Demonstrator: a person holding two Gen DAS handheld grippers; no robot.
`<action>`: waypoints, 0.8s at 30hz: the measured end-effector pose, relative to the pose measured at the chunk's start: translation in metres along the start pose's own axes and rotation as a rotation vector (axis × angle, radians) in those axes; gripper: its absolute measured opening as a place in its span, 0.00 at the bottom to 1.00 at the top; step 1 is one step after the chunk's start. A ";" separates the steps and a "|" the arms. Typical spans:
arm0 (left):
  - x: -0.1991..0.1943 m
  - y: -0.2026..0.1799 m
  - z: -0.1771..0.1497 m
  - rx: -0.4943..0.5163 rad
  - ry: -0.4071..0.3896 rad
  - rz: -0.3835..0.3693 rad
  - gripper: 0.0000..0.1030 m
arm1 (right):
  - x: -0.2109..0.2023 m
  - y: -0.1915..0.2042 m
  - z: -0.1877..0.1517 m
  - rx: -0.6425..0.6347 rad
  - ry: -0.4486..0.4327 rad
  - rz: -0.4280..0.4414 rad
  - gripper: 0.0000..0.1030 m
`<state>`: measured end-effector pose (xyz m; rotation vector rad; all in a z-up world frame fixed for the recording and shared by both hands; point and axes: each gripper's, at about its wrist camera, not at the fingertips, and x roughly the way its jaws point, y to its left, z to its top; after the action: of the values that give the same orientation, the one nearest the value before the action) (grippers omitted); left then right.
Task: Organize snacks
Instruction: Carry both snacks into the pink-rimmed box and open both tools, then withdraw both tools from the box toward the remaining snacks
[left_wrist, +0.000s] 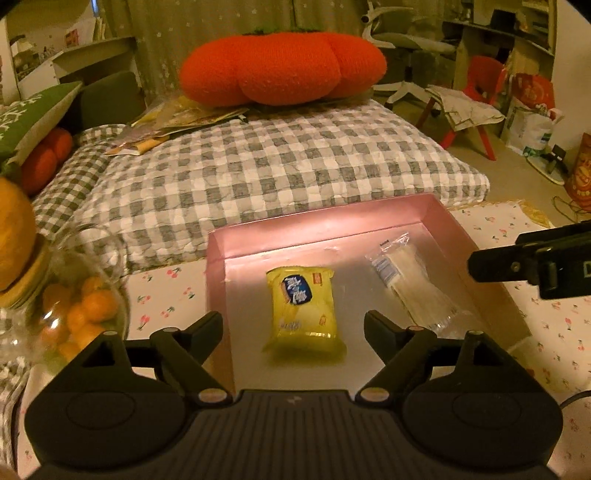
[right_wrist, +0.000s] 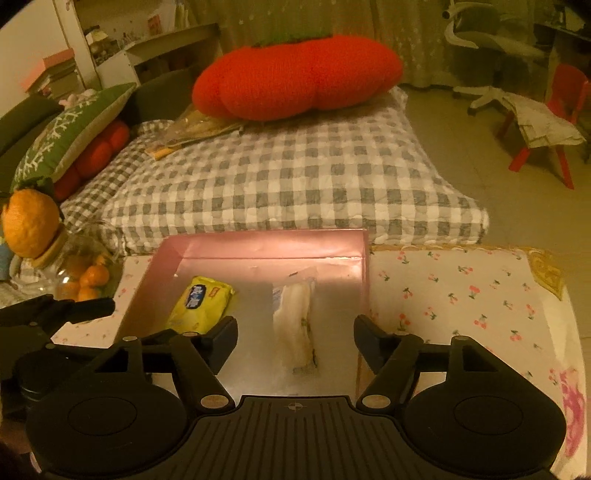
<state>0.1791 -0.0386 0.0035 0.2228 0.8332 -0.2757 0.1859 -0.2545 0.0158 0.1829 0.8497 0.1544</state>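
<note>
A pink box (left_wrist: 317, 221) (right_wrist: 258, 243) with a pale floor sits on a cherry-print tablecloth. A yellow snack packet (left_wrist: 304, 310) (right_wrist: 201, 304) lies inside at the left. A clear-wrapped white snack (left_wrist: 410, 284) (right_wrist: 297, 325) lies inside at the right. My left gripper (left_wrist: 293, 325) is open and empty, its fingers on either side of the yellow packet, just short of it. My right gripper (right_wrist: 295, 332) is open and empty, hovering over the clear-wrapped snack. Each gripper shows at the edge of the other's view.
A glass jar of small oranges (left_wrist: 74, 314) (right_wrist: 85, 280) with an orange-shaped lid stands left of the box. Behind the table lies a checked mattress (left_wrist: 258, 166) with a big red pumpkin cushion (left_wrist: 284, 66). A red chair (right_wrist: 554, 122) stands far right.
</note>
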 end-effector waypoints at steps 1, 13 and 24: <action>-0.005 0.002 -0.002 -0.004 -0.001 0.000 0.82 | -0.005 0.000 -0.001 0.000 -0.003 -0.001 0.73; -0.046 0.012 -0.030 -0.041 -0.017 0.003 0.92 | -0.047 0.009 -0.029 -0.013 -0.003 0.010 0.81; -0.070 0.016 -0.062 -0.073 0.022 0.030 0.98 | -0.066 0.018 -0.066 -0.012 -0.001 -0.009 0.87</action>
<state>0.0968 0.0055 0.0171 0.1702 0.8591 -0.2143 0.0913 -0.2444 0.0253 0.1674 0.8480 0.1507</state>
